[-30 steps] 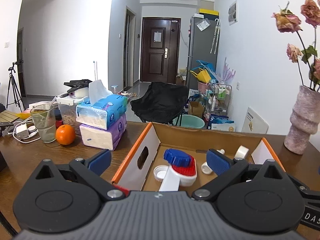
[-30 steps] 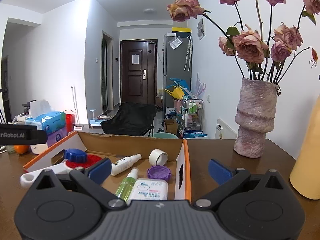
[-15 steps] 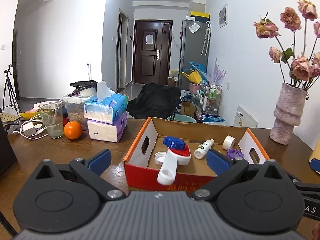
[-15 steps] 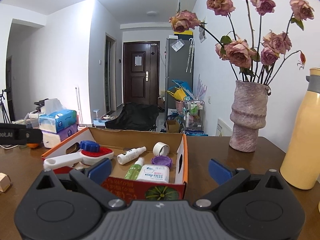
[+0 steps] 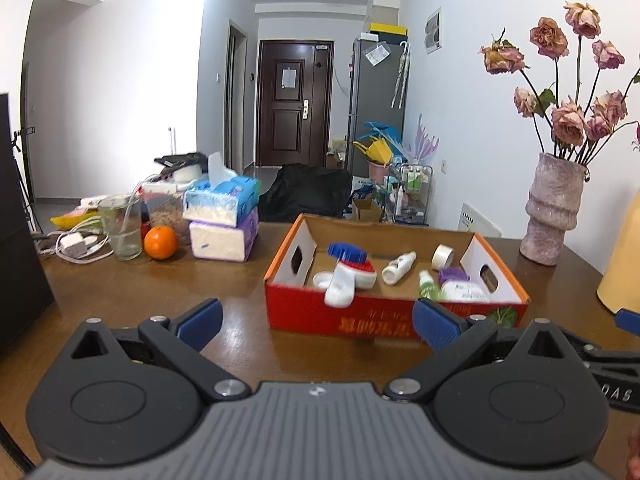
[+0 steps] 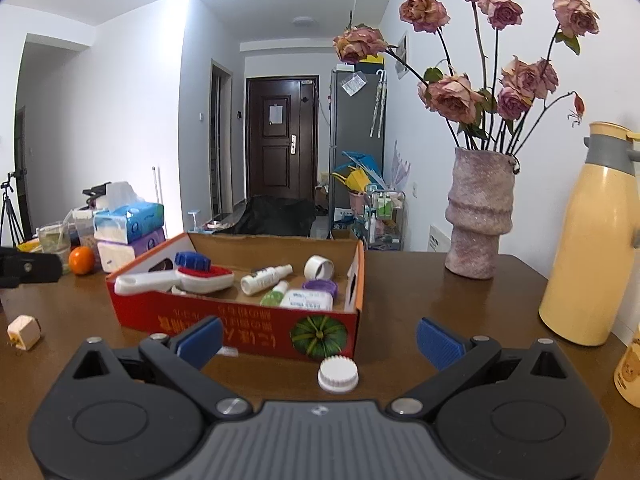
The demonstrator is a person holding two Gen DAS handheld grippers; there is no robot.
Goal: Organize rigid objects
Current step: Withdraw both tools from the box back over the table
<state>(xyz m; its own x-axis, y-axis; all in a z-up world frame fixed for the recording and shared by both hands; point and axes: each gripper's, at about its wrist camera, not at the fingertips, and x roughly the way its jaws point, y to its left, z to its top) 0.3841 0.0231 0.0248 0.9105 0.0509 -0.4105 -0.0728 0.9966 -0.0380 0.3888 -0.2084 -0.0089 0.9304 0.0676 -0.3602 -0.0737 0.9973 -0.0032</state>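
A red cardboard box [image 5: 360,318] [image 6: 248,320] stands on the brown table, holding a red and white brush with a blue knob [image 5: 352,272] [image 6: 192,274], a white spray bottle [image 5: 398,267] [image 6: 264,274], a tape roll [image 5: 442,255] [image 6: 319,267], a purple lid [image 6: 320,286] and a green bottle [image 6: 276,292]. A white ridged cap [image 6: 338,374] lies on the table in front of the box, between my right gripper's fingers. A small beige cube [image 6: 24,332] sits at the left. Both my left gripper [image 5: 316,326] and my right gripper [image 6: 318,340] stand open and hold nothing, short of the box.
Stacked tissue packs [image 5: 222,220], an orange [image 5: 161,242], a glass [image 5: 120,226] and cables lie at the left. A pink vase of dried roses [image 6: 478,216] and a yellow thermos [image 6: 592,236] stand at the right. A dark block [image 5: 20,240] edges the far left.
Both grippers have pulled back from over the box toward the table's near side. The box's front wall, the white cap and the beige cube have come into view.
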